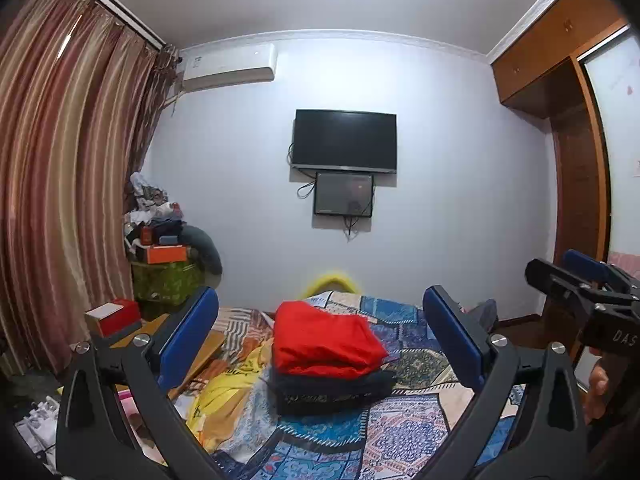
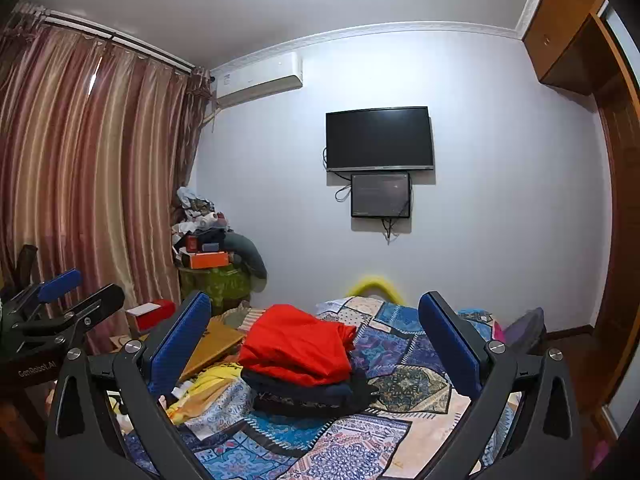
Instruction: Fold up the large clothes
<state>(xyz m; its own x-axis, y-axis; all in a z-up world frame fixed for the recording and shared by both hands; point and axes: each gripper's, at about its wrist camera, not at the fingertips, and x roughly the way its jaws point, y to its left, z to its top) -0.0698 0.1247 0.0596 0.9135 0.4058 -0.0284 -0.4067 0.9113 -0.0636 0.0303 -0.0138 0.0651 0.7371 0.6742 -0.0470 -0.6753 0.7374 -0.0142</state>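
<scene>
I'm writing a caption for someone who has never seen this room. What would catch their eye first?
The bright red folded garment stands out at once, lying on top of a dark folded pile in the middle of the patchwork bedspread. Next comes the black TV on the pale far wall, then the striped curtains on the left. Both grippers, left and right, are held open above the bed, empty.

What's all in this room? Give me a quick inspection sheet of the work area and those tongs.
Surface: bed with patchwork cover, rumpled.
Job's things: folded red garment stacked on folded dark garments; yellow cloth lying loose beside them.
Clutter: heap of boxes and clothes in the corner; red box.
Tongs: left tongs open, empty; right tongs open, empty.
Cables: dangling under the TV and small screen.
Surroundings: curtains, air conditioner, wooden wardrobe.
</scene>
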